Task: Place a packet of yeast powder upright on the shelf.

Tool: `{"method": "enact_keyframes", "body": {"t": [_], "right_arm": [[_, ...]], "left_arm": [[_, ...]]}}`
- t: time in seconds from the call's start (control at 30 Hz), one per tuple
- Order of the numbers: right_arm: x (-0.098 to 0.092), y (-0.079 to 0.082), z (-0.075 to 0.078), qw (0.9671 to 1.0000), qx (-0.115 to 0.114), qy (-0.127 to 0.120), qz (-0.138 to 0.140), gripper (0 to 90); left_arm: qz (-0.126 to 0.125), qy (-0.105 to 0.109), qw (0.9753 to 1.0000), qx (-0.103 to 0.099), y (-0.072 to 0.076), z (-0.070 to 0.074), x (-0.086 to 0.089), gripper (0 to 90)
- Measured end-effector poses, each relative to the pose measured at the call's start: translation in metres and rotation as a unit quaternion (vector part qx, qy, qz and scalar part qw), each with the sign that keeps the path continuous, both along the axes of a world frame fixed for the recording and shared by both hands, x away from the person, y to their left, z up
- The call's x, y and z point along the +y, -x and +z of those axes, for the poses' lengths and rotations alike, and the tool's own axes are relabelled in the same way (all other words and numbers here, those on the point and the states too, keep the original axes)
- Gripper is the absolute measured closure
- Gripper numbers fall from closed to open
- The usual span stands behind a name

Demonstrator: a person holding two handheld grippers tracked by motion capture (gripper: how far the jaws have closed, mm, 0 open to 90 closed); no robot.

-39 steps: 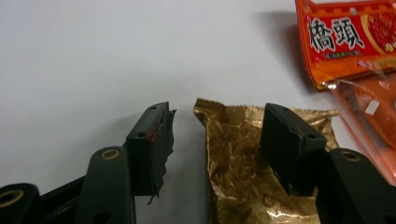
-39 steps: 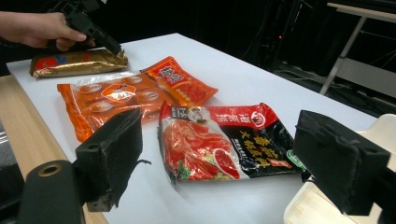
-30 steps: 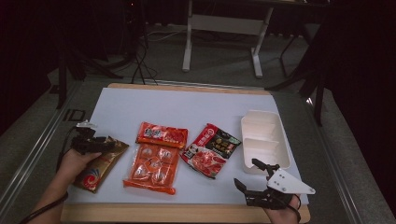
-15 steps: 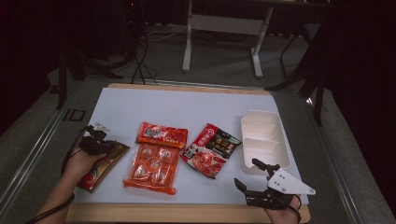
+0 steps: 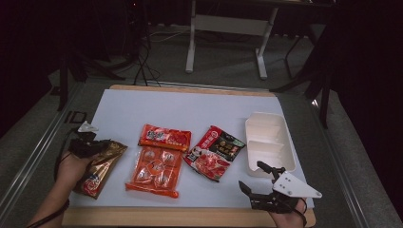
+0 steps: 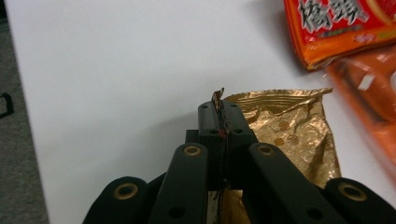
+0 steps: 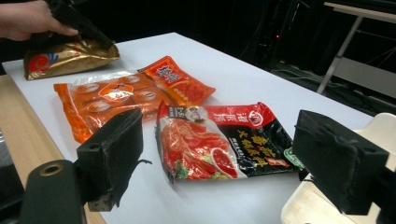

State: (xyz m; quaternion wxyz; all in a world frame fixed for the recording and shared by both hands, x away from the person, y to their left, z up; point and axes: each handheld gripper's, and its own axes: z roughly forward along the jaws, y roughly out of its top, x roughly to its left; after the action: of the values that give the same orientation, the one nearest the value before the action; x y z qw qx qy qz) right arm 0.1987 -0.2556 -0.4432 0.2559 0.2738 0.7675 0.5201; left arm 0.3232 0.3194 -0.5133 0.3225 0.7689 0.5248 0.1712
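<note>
Left hand-held gripper (image 5: pixel 90 145), lower left of the high view: jaws clamped on the top corner of the gold bag (image 5: pixel 97 167). In the left gripper view the crimped edge of the gold bag (image 6: pixel 289 135) is pinched between the closed jaws, lower centre of frame. The bag lies at the left edge of the table (image 5: pixel 190 111), just beside the orange pack (image 5: pixel 154 172).

Right hand-held gripper (image 5: pixel 259 183), lower right of the high view: jaws spread wide, holding nothing, near the white tray (image 5: pixel 268 142). The red-black pouch (image 7: pixel 219 140) lies centre frame in the right gripper view, between the jaws.
</note>
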Motion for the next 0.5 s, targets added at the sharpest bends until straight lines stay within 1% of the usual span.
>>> {"method": "enact_keyframes", "body": {"t": [0.03,0.07,0.1,0.17,0.23,0.27,0.3,0.33,0.37,0.4,0.43,0.5], "right_arm": [[0.0,0.0,0.0,1.0,0.0,0.0,0.0,16.2],[-0.001,-0.001,0.0,1.0,0.003,-0.004,-0.001,16.2],[-0.001,-0.001,0.0,1.0,0.003,-0.005,-0.002,16.1],[-0.002,-0.001,0.001,1.0,0.004,-0.006,-0.005,16.2],[-0.003,-0.001,0.001,0.9999,0.002,-0.008,-0.006,16.1],[-0.003,-0.001,0.001,0.9999,0.001,-0.007,-0.007,16.1],[-0.003,-0.001,0.001,1.0,0.001,-0.006,-0.007,16.1],[-0.003,-0.001,0.002,1.0,0.0,-0.006,-0.007,16.2],[-0.003,-0.001,0.002,1.0,-0.001,-0.006,-0.007,16.1],[-0.003,-0.002,0.002,1.0,-0.002,-0.006,-0.007,16.1],[-0.003,-0.001,0.002,1.0,-0.002,-0.007,-0.007,16.1],[-0.003,-0.001,0.002,0.9999,-0.002,-0.005,-0.009,16.1]], "left_arm": [[0.0,0.0,1.0,0.0,0.0,0.0,0.0,89.2],[0.002,0.011,0.9999,-0.006,0.004,0.004,0.003,89.3],[0.003,0.012,0.9999,-0.008,0.006,0.007,0.004,89.5],[0.005,0.023,0.9996,-0.013,0.011,0.012,0.005,89.6],[0.005,0.026,0.9995,-0.017,0.015,0.016,0.006,89.7],[0.004,0.031,0.9993,-0.021,0.017,0.018,0.006,89.7],[0.004,0.03,0.9993,-0.024,0.019,0.021,0.006,89.8],[0.006,0.038,0.999,-0.024,0.02,0.023,0.007,89.7],[0.004,0.045,0.9986,-0.027,0.022,0.025,0.008,89.7],[0.006,0.044,0.9984,-0.035,0.024,0.027,0.009,89.8],[0.007,0.049,0.9981,-0.036,0.026,0.03,0.009,89.8],[0.005,0.055,0.9973,-0.048,0.031,0.037,0.009,89.8]]}}
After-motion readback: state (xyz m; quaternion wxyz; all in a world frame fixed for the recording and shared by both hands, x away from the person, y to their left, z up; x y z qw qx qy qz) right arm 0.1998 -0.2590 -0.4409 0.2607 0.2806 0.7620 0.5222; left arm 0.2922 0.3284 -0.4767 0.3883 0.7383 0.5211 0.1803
